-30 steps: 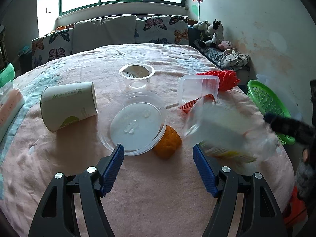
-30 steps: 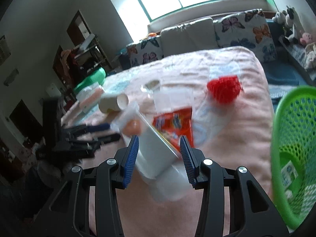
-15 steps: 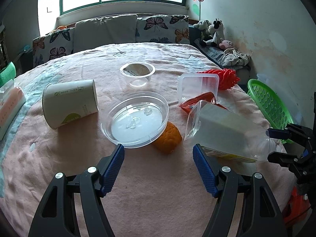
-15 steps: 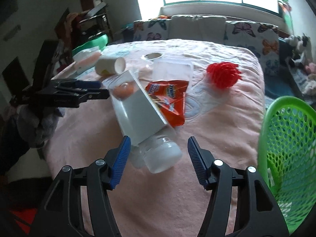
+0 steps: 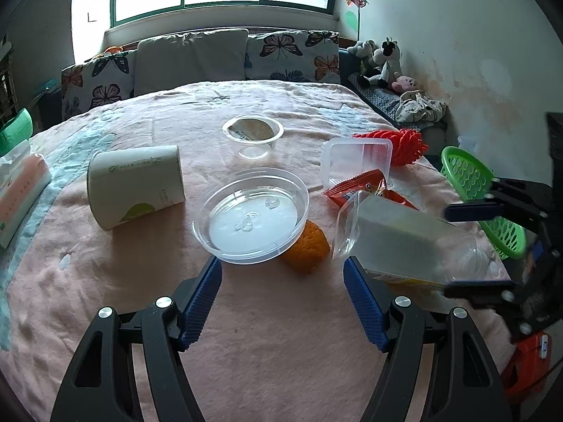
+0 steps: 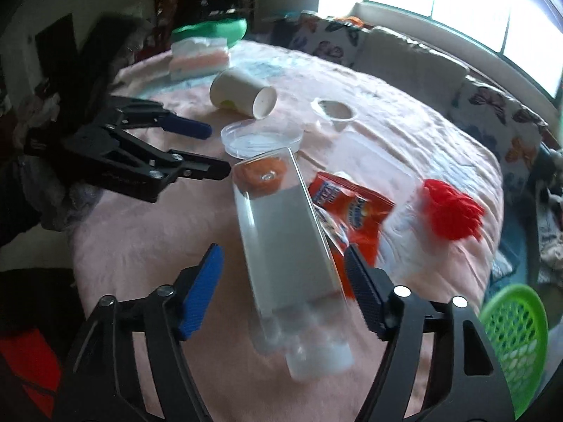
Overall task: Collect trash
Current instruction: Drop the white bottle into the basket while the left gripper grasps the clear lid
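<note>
While my left gripper (image 5: 282, 293) hangs apart and empty, my right gripper (image 6: 283, 286) is opening around the clear square plastic bottle (image 6: 286, 246), pads clear.

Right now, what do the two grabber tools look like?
Both look alike: the left tool and the right tool have black plastic arms with cut-out holes, silver round screws, and ridged blue pads on the fingertips. A grey knitted glove covers the hand holding the left one.

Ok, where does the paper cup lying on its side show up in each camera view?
Left wrist view: the paper cup lies left of centre, left of the clear round lid.
Right wrist view: the paper cup lies upper centre-left, open mouth toward the camera, just behind that lid.
Shared landmark: the red spiky ball, far right on the bed.
</note>
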